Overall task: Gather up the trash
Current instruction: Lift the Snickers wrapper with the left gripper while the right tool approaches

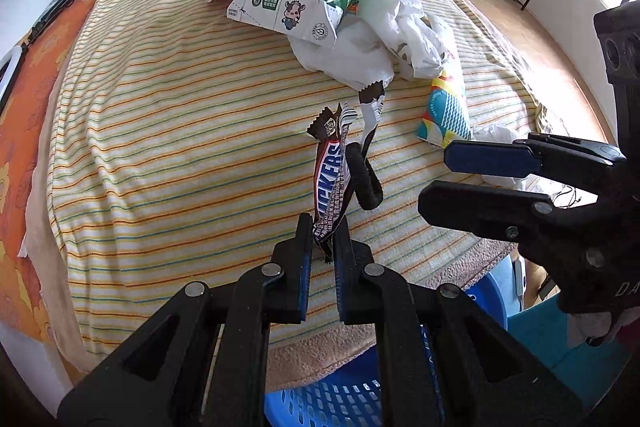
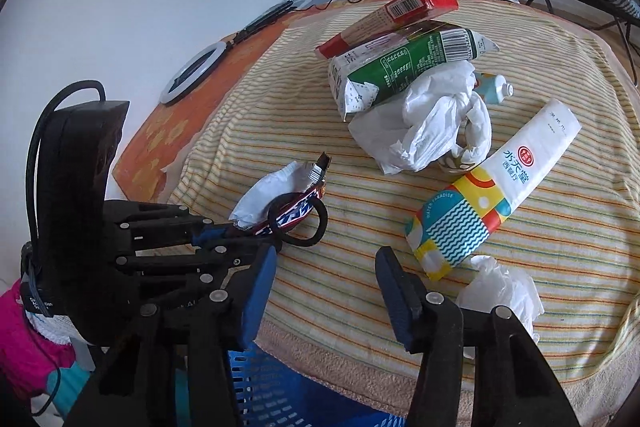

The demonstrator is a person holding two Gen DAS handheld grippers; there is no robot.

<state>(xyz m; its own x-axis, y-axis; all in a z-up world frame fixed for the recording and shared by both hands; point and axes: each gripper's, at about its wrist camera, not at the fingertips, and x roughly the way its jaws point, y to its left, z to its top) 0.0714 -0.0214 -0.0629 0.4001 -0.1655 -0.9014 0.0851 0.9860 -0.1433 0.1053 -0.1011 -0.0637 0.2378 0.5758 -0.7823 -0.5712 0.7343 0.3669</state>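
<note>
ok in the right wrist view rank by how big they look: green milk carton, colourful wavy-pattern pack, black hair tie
1. green milk carton and colourful wavy-pattern pack: these look alike, and the pack lies nearer the camera, so no ranking
2. black hair tie: clearly smallest

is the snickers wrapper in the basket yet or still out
Out: the left tongs are shut on the snickers wrapper, over the striped cloth, above the blue basket.

blue basket (image 1: 332, 399) mostly hidden under fingers, small tube (image 2: 494, 87) half behind tissue
</note>
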